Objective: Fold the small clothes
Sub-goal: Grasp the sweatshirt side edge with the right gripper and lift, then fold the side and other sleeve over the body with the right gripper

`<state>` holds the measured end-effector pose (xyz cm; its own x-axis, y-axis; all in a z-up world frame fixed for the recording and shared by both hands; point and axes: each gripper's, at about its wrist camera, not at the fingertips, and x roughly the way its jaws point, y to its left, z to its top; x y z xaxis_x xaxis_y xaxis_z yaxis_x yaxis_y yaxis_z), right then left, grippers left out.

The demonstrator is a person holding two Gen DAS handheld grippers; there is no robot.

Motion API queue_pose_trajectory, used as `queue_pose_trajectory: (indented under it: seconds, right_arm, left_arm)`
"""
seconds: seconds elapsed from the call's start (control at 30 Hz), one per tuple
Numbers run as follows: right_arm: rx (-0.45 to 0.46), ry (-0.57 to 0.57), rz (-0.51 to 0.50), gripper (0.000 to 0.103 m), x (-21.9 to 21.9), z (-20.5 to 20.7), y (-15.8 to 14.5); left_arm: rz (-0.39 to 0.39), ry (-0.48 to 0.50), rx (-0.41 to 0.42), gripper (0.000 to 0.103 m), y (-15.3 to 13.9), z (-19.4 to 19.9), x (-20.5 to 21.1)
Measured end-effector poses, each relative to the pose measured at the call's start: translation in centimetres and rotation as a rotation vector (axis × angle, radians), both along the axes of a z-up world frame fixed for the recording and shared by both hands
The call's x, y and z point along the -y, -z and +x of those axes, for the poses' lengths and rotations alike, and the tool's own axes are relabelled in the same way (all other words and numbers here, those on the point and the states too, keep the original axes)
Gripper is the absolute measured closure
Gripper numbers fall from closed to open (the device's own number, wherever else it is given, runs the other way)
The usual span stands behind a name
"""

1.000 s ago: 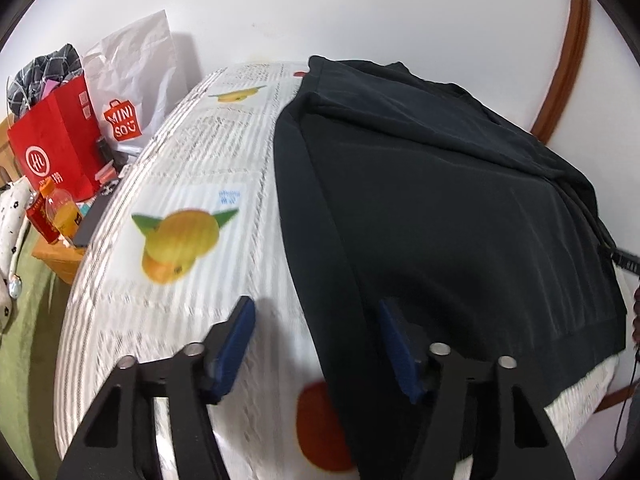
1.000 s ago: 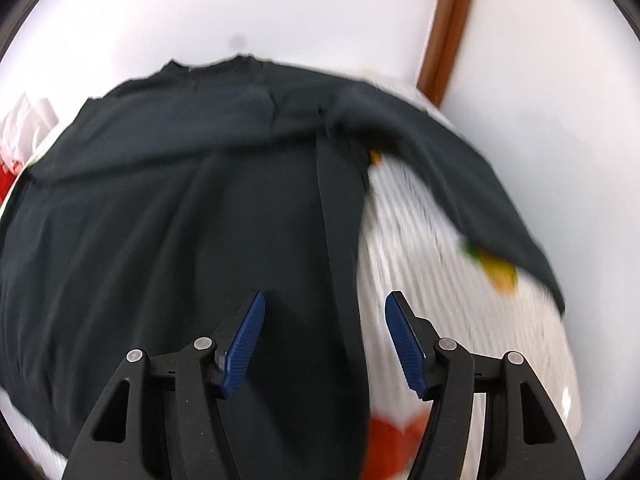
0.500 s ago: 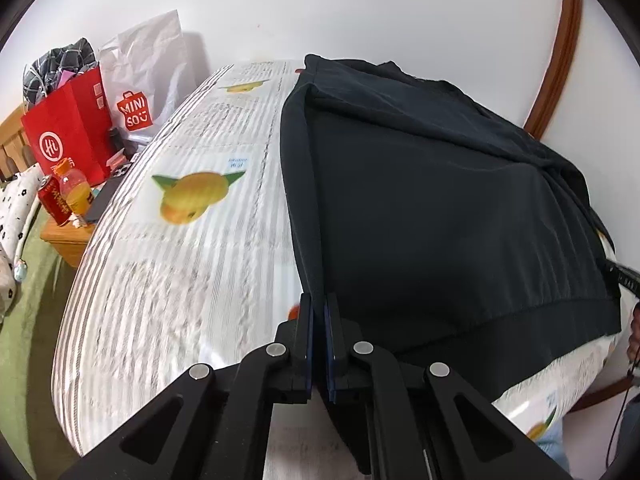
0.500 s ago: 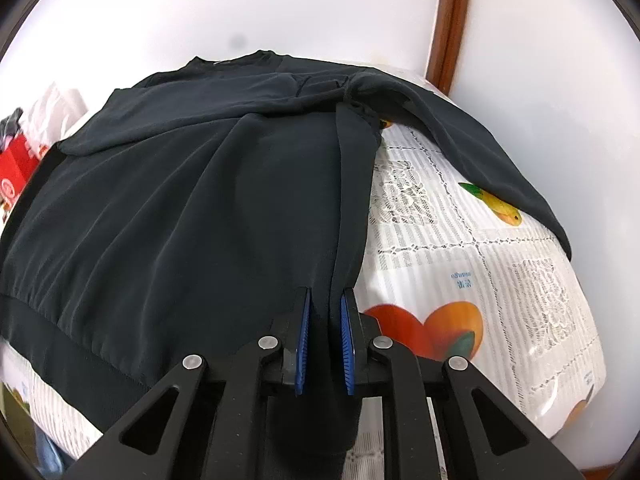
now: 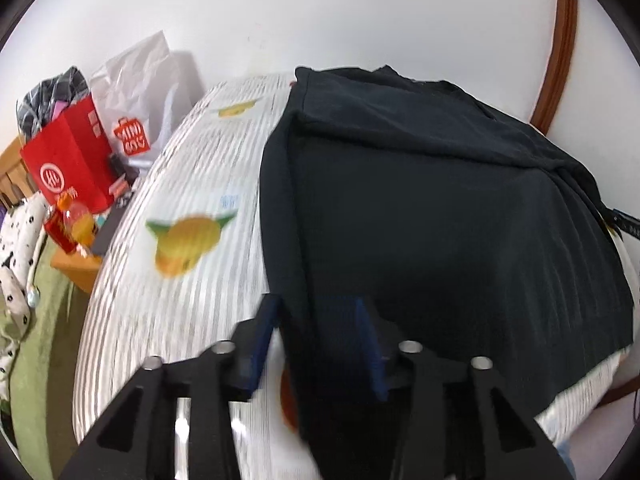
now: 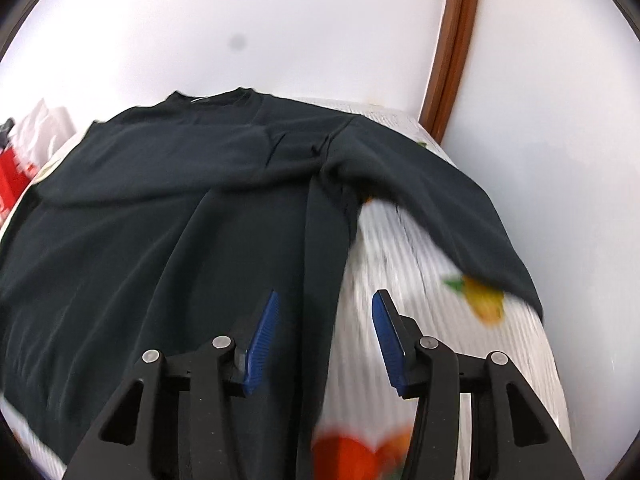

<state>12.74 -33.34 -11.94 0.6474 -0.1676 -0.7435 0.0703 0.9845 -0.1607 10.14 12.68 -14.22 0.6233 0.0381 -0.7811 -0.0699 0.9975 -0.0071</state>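
Left wrist view: left gripper point(image 5: 316, 332) with jaws just reopened, blue pads parted and pressing on nothing, straddling the left side edge of the black sweatshirt point(image 5: 440, 220) near its hem. Same in the right wrist view: right gripper point(image 6: 324, 332) just reopened, released, pads clear of the fabric, with the right side fold of the sweatshirt point(image 6: 160, 240) passing between them. Garment spread flat, neck toward the wall, on the fruit-print tablecloth point(image 5: 168, 300); 1 sleeve already laid across the chest, the other trailing off toward the table's right edge. Judged step: letting go after tugging the 2 bottom corners to square the body, with the fold proper not yet made. Next move likely calls for dealing with the loose sleeve, or for a fresh pinch on both hem corners and an even carry toward the collar. Seen only from the left: red paper bag point(image 5: 68, 164), white shopping bag point(image 5: 136, 92), orange drink bottle point(image 5: 78, 220). Seen only from the right: trailing sleeve point(image 6: 460, 216) over the cloth, collar, brown wall trim point(image 6: 448, 48) full length.
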Motion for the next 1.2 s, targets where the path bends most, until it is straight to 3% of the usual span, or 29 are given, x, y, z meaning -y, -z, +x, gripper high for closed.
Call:
queue_pose_trajectory:
  seconds: [0.13, 0.27, 0.4, 0.47, 0.5, 0.6, 0.67, 0.8, 1.0, 1.2]
  right_arm:
    - [-0.043, 0.034, 0.009, 0.055, 1.1, 6.9, 1.2]
    - [-0.108, 0.078, 0.014, 0.055, 2.1, 12.8, 2.8]
    - [-0.106, 0.094, 0.022, 0.055, 2.4, 15.8, 3.4]
    - [-0.064, 0.131, 0.037, 0.068, 3.3, 16.7, 3.4]
    - [-0.046, 0.15, 0.057, 0.088, 4.0, 16.8, 3.4]
    - [0.002, 0.195, 0.269, 0.088, 7.3, 16.3, 3.2]
    - [0.018, 0.202, 0.35, 0.088, 8.6, 15.9, 3.2]
    - [0.002, 0.229, 0.289, 0.066, 8.2, 14.8, 2.5]
    - [-0.011, 0.17, 0.167, 0.063, 6.5, 9.9, 1.0]
    - [0.069, 0.272, -0.01, 0.033, 11.2, 2.4, -0.5]
  left_arm:
    - [0.048, -0.021, 0.004, 0.056, -0.1, 3.5, 0.2]
    - [0.046, -0.04, -0.001, 0.054, 0.5, 6.4, 0.2]
    - [0.045, -0.036, -0.01, 0.054, 1.1, 8.2, 0.5]
    - [0.061, -0.037, -0.022, 0.054, 1.6, 8.7, 0.7]
    - [0.061, -0.037, -0.034, 0.054, 2.0, 8.9, 0.7]
    - [0.033, -0.042, -0.025, 0.052, 2.1, 8.7, 0.3]
    - [0.027, -0.039, -0.021, 0.052, 2.2, 8.7, 0.2]
    - [0.032, -0.04, -0.017, 0.05, 2.2, 8.8, 0.1]
    - [0.027, -0.047, -0.018, 0.047, 2.2, 8.8, -0.1]
    - [0.021, -0.009, -0.013, 0.046, 1.7, 8.0, 0.5]
